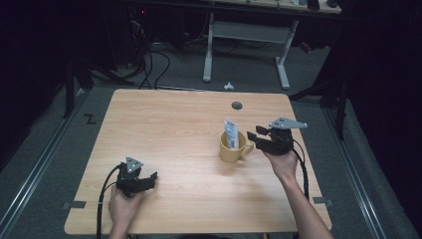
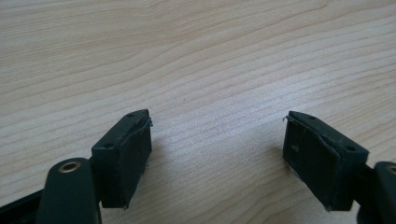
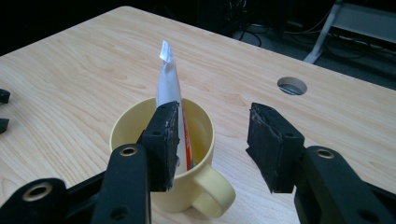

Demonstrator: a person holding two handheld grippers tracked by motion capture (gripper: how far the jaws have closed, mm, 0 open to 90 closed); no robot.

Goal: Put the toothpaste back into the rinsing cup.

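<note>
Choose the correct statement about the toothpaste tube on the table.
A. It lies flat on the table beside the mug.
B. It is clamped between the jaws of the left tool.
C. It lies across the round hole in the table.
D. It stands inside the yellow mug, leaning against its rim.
D: the toothpaste tube stands in the yellow mug, its crimped end sticking up above the rim, and the jaws of the right tool are open near it.
</note>
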